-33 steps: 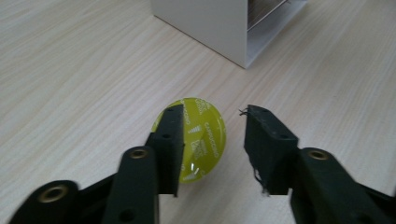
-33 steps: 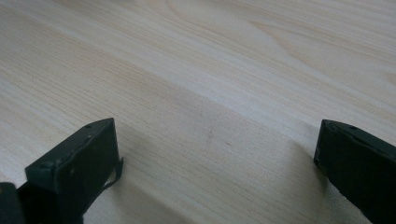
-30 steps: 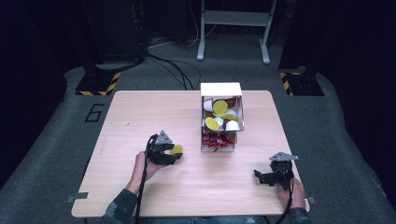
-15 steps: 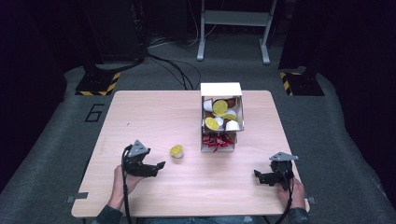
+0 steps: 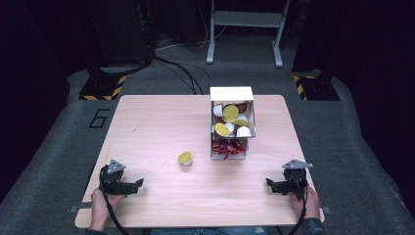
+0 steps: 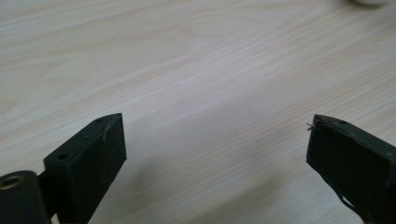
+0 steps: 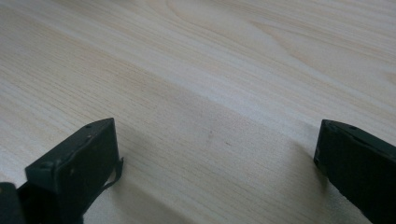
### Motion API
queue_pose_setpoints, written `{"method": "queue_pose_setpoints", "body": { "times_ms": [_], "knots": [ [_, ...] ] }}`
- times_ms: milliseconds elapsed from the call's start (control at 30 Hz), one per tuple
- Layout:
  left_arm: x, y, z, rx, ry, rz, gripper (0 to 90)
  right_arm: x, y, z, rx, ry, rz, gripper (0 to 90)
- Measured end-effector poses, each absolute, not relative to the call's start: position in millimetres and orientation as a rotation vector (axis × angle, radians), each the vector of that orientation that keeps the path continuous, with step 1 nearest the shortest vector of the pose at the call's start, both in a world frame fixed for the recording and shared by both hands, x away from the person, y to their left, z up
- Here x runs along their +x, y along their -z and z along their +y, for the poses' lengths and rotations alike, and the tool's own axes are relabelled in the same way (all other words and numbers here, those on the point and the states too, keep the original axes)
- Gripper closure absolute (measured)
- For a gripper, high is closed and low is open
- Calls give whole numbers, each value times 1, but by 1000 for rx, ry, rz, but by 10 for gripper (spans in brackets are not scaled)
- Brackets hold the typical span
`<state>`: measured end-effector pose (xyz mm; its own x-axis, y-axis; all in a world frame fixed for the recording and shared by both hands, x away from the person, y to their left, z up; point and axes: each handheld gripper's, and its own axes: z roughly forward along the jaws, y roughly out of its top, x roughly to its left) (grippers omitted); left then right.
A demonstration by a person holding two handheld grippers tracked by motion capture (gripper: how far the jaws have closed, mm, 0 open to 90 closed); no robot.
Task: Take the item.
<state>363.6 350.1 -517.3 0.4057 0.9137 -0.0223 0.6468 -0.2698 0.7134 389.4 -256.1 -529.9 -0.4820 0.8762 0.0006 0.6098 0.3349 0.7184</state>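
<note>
A small cup with a yellow lid [image 5: 185,158] stands alone on the wooden table [image 5: 156,122], left of the white box [image 5: 232,94]. That box holds several more yellow-lidded and white cups, with red wrappers [image 5: 227,147] at its front. My left gripper [image 5: 139,183] rests near the table's front left corner, well apart from the lone cup; its jaws have just been opening and nothing is between them [image 6: 217,140]. The cup's white edge [image 6: 369,2] peeks in at the top of the left gripper view. My right gripper [image 5: 269,183] sits open at the front right, over bare wood [image 7: 217,144].
The table stands on a grey floor mat marked with a 6 [image 5: 99,118]. Cables [image 5: 181,73] and a metal stand [image 5: 244,19] lie behind it. Yellow-black striped feet [image 5: 103,88] flank the back corners.
My left gripper let go of the yellow-lidded cup, opened, and drew back left and toward the table's front edge. The cup stays where it was set. The right gripper has not moved.
</note>
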Motion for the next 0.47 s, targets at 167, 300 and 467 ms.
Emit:
{"method": "queue_pose_setpoints", "body": {
  "times_ms": [167,300,467],
  "knots": [
    [360,528,362,2016,-550,1377,11,389,530,-256,1313,-940,2216,0],
    [356,532,364,1995,-587,1367,7,389,530,-256,1312,-940,2217,0],
    [356,532,364,1998,-589,1369,1,389,530,-256,1315,-940,2217,0]
  ]
}}
